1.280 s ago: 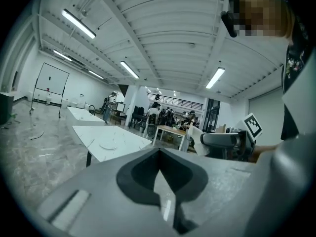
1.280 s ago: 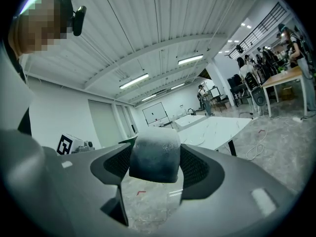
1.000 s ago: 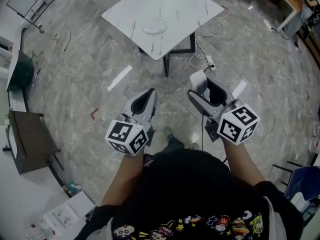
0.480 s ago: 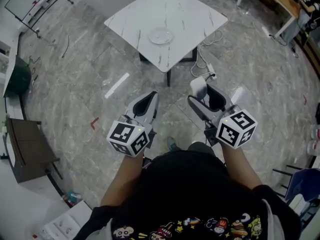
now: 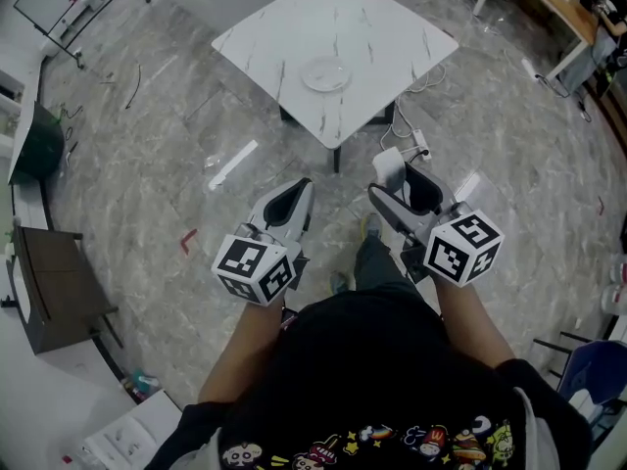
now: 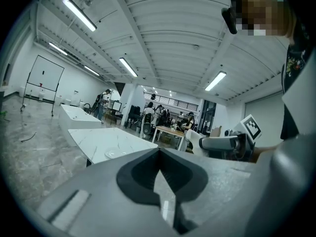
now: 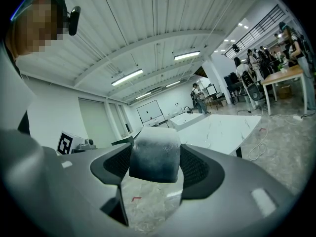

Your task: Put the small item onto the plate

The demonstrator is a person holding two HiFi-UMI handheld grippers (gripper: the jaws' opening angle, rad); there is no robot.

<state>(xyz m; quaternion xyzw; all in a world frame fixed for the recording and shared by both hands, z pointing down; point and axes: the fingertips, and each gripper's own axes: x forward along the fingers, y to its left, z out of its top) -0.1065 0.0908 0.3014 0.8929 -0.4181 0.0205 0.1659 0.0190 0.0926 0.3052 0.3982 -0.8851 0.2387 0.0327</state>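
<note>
Frosty white, round-edged block (image 7: 154,154) clamped in right gripper (image 5: 405,179); left gripper (image 5: 294,196) closed, empty.

plate (image 5: 324,73) on table (image 5: 392,27), small item (image 7: 154,154) in right gripper (image 5: 398,172)

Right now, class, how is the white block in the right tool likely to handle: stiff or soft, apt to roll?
Probably stiff: the block shows no dent with the right tool shut on it. Its flat sides suggest it will sit, not roll. The plate looks glassy, so it might slide there.
</note>
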